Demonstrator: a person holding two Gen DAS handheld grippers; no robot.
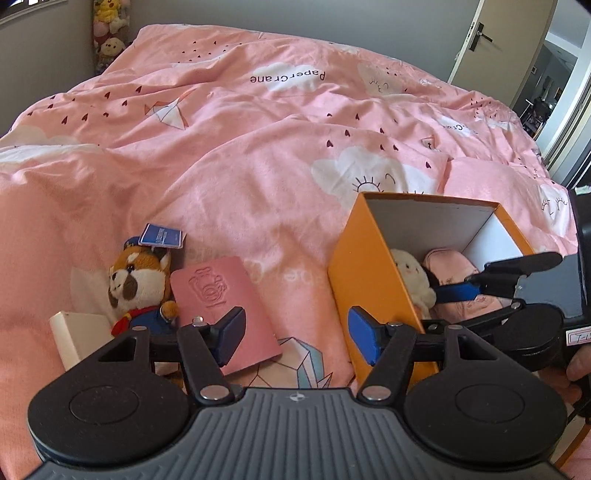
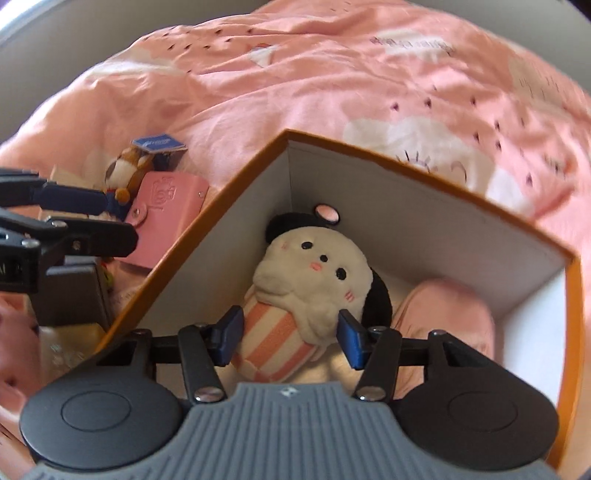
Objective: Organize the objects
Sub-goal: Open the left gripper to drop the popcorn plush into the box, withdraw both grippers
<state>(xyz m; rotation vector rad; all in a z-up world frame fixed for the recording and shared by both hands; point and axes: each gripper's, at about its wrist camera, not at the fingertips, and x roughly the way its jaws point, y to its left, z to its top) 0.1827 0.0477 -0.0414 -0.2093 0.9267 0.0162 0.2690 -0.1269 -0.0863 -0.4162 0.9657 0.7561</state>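
Note:
An open orange box [image 1: 365,280] [image 2: 221,206] stands on the pink duvet. Inside lie a cream plush [image 2: 314,273] [image 1: 410,273] with black ears and a striped body, and a pink soft pouch [image 2: 450,306] [image 1: 447,262]. My right gripper [image 2: 290,332] [image 1: 480,280] reaches into the box. It is open, its pads either side of the plush, which rests on the box floor. My left gripper [image 1: 295,332] [image 2: 85,219] hovers open and empty over the bedding left of the box. A pink card holder [image 1: 218,295] [image 2: 166,206] and a brown-and-white plush [image 1: 136,280] [image 2: 125,170] with a blue tag [image 1: 162,236] lie to its left.
A small white box [image 1: 74,332] lies at the near left beside the brown plush. The rumpled duvet [image 1: 258,129] covers the whole bed. Stuffed toys [image 1: 109,33] sit in the far left corner, and a door [image 1: 491,40] stands open at the far right.

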